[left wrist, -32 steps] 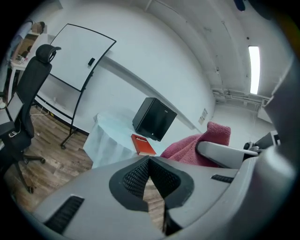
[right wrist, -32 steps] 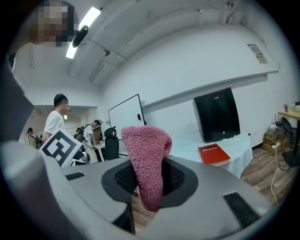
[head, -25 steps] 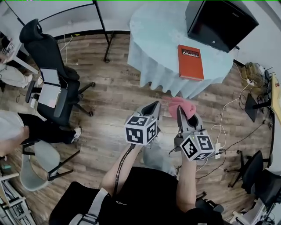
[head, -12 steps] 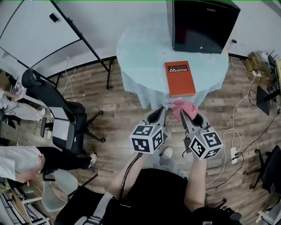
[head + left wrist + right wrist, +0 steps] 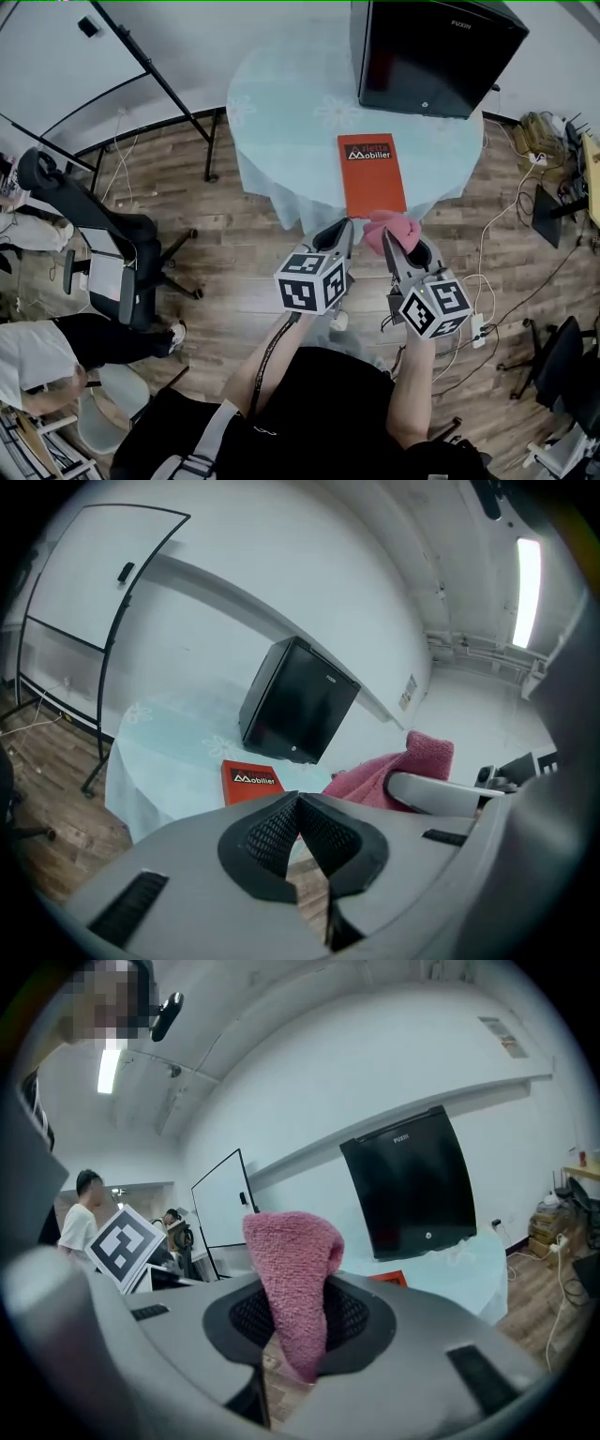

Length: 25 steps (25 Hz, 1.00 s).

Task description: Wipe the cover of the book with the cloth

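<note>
- The book (image 5: 372, 172), with an orange-red cover, is lying flat near the front edge of the round table (image 5: 281, 122), just right of frame centre in the head view. Its cover is facing up, with print at the far end.
- The cloth (image 5: 392, 228), pink and fuzzy, is sitting just below the book in the frame. Its far end is meeting the book's near edge there; contact cannot be confirmed.
- The right gripper (image 5: 401, 246) is pinching the cloth between its jaws. In the right gripper view, the cloth (image 5: 292, 1269) is standing up out of the black pads and folding over at the top.
- The left gripper (image 5: 343, 228) is hovering just beside the right one. Its jaws are pressing together at the tips, with nothing between them.
- A black cabinet (image 5: 433, 52) is standing on the table behind the book, at the upper right.
- A black office chair (image 5: 112, 244) is standing on the wooden floor (image 5: 234, 272) at the left.
- A seated person (image 5: 47, 352) is occupying the lower left corner.
</note>
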Tool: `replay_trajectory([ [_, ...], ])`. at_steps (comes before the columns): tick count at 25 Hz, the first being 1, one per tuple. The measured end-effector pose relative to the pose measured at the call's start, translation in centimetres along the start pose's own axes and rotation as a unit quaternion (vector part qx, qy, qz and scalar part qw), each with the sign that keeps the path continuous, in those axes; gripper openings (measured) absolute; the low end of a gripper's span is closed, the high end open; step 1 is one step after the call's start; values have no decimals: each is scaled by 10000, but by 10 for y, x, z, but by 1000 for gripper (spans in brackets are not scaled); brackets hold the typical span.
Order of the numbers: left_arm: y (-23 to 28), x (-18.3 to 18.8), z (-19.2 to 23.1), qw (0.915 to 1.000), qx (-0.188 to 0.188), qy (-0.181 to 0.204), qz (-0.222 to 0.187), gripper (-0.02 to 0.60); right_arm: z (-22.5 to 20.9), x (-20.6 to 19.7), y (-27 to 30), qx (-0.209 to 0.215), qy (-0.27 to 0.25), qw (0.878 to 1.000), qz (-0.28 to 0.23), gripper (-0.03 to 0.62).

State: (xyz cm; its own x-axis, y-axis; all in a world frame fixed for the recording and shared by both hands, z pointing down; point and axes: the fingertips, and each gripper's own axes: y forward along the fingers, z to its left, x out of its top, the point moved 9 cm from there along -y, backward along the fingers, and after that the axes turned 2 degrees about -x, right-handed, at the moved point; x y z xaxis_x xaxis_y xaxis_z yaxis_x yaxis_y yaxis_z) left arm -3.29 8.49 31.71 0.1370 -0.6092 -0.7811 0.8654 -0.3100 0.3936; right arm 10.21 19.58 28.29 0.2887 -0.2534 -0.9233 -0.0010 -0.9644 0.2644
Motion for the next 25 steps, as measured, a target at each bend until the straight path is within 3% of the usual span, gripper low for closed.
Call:
replay_trajectory([
  [6,50,25,13,9999,-140,-92,19,12,-32,18,42,-97,61,9998,151,91],
  [10,75,37,42,9988,-40,-436,234,12,-44,24,88,-18,87,9991,422,91],
  [15,109,49,72,9982,-11,-520,300,12,-50,25,143,121,-236,9956,901,91],
  [18,124,50,86,9966,-25,-767,313,12,-57,24,160,84,-278,9932,1130,91],
  [25,142,57,108,9954,33,-854,441,12,-62,23,191,121,-290,9894,1420,91],
])
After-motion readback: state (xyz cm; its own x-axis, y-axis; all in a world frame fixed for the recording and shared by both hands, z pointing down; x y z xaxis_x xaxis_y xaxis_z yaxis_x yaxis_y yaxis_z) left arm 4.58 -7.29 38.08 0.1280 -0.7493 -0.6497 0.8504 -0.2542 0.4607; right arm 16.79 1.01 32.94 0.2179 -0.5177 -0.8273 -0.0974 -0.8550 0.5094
